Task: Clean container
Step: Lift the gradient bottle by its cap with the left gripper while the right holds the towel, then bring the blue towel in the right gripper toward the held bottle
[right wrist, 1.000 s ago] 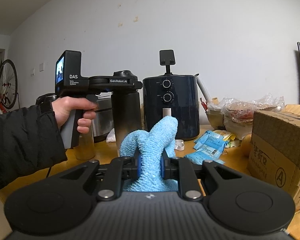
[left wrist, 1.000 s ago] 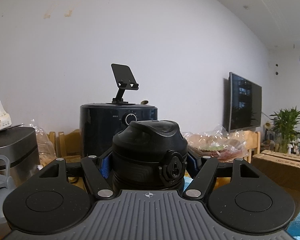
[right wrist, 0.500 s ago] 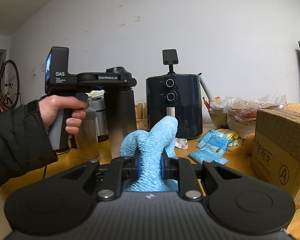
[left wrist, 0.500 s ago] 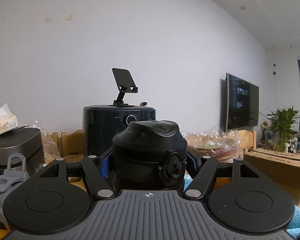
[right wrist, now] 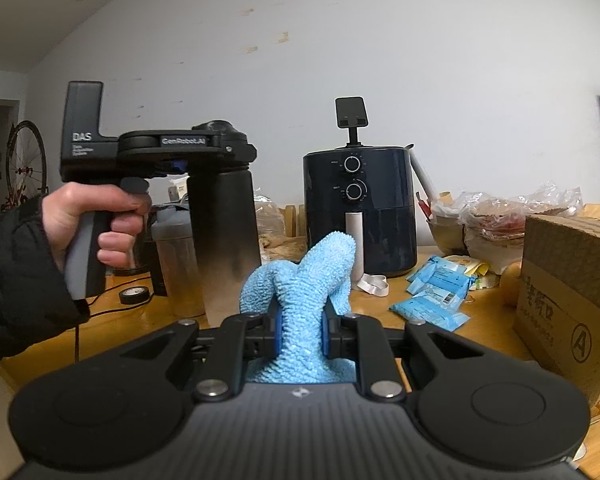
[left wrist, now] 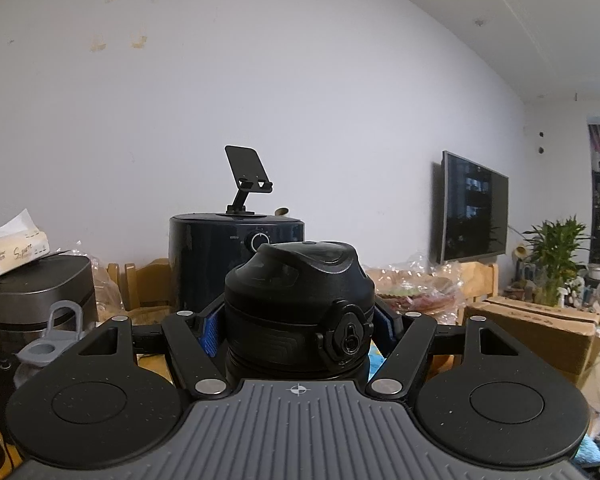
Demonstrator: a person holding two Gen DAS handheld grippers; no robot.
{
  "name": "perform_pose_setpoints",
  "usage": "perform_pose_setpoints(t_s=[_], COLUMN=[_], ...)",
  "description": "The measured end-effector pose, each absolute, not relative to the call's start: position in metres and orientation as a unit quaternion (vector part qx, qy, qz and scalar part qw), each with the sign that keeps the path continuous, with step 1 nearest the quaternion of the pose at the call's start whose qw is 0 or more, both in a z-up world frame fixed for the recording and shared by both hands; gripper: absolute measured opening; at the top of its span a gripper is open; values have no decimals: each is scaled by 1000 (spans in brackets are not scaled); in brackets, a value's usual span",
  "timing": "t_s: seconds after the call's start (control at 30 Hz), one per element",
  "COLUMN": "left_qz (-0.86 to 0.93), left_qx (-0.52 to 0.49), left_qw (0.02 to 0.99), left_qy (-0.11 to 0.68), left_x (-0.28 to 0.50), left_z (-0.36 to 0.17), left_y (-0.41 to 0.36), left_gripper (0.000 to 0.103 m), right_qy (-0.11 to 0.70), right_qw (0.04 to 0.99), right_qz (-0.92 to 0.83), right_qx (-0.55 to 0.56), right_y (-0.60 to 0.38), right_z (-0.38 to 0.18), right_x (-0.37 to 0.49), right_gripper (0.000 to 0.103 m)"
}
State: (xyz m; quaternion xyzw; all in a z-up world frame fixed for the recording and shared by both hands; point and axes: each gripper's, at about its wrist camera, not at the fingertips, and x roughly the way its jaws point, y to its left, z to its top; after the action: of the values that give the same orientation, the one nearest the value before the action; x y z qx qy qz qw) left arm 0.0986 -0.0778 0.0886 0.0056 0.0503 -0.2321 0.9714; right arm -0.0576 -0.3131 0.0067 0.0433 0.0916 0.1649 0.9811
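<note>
left gripper (left wrist: 298, 330): clamped round the bottle (right wrist: 224, 236) just under its cap, held upright
right gripper (right wrist: 300, 334): pinching a blue cloth (right wrist: 304, 280) near the bottle

Black-to-silver bottle (right wrist: 225, 236), light blue cloth (right wrist: 304, 300), navy air fryer (right wrist: 360, 208).

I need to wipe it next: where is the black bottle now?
In the right wrist view, left of centre: the black bottle hangs upright from the left gripper, left of the air fryer.

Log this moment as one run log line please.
left gripper: shut on bottle, held upright | right gripper: shut on blue cloth | cloth not touching bottle
</note>
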Motion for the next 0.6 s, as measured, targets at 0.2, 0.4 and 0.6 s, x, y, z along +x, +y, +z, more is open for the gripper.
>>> perform_pose_setpoints(t_s=[0.2,0.4,0.6], left_qz=[-233,-238,-231], left_qx=[12,7,10], left_qw=[971,970,972], left_qy=[48,47,48], left_x=[78,60,48], left_z=[95,99,101], left_y=[-73,-66,-60], left_gripper=[68,68,68], right_qy=[92,94,96], right_qw=[980,979,978], right_qz=[171,176,181], right_qx=[42,43,42], right_y=[-307,-303,-300], right_z=[6,5,4], right_x=[-60,-60,-59], right_gripper=[12,12,12])
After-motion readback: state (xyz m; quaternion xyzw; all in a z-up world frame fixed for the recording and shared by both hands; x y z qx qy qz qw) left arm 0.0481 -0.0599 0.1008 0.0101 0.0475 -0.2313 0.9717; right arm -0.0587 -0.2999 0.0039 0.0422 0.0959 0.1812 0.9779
